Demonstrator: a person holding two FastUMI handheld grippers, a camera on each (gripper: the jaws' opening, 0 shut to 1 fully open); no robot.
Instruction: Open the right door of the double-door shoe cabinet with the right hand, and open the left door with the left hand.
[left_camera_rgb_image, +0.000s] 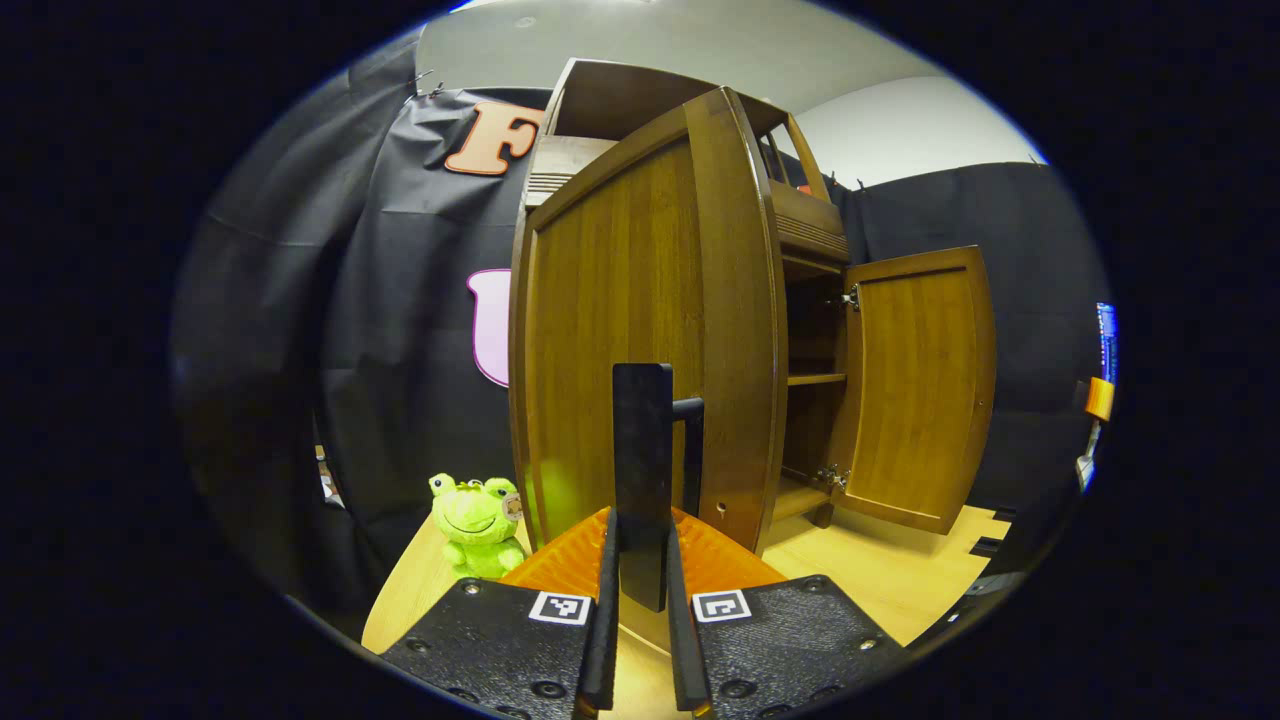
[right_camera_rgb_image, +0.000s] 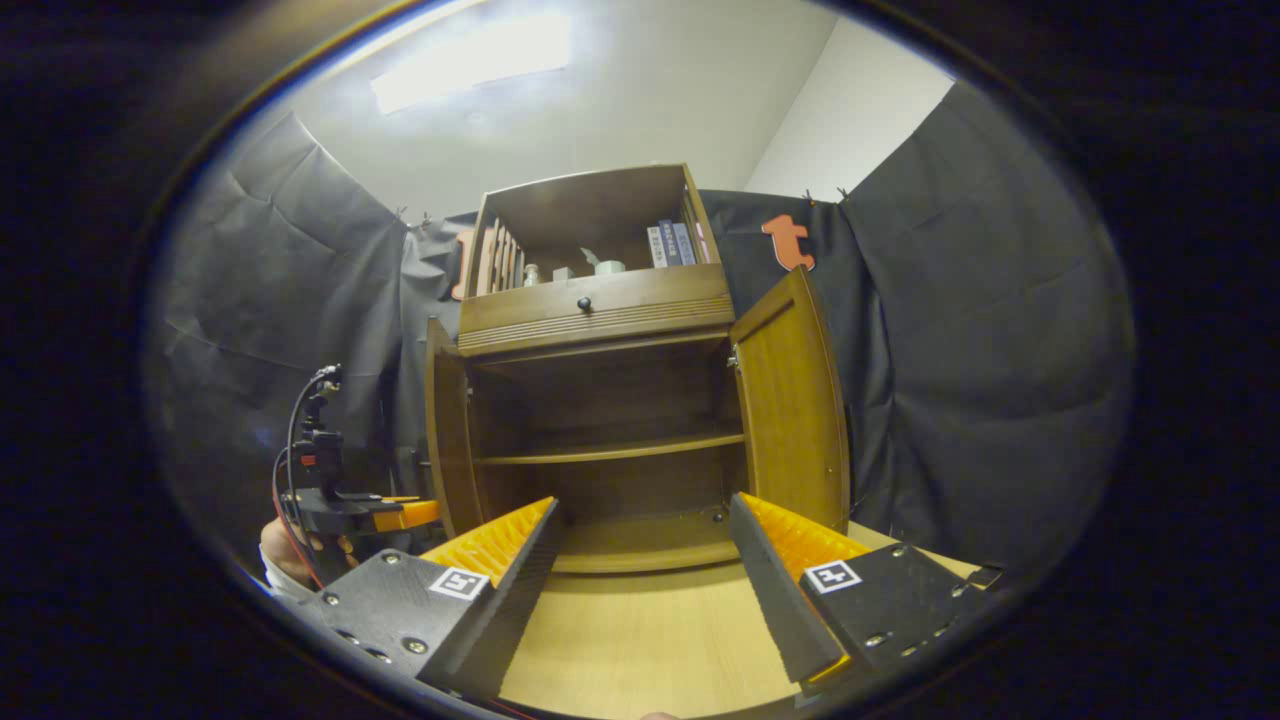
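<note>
The wooden shoe cabinet stands on a light wooden table, both its doors swung out. In the left gripper view the left door looms close, and my left gripper is shut on its black bar handle. The right door stands wide open farther right. In the right gripper view my right gripper is open and holds nothing, set back from the cabinet's bare shelves, between the left door and the right door. The left gripper and a hand show at the left door.
A green frog plush sits on the table left of the open left door. Above the doors are a drawer with a knob and an open shelf with books. Black cloth walls surround the booth.
</note>
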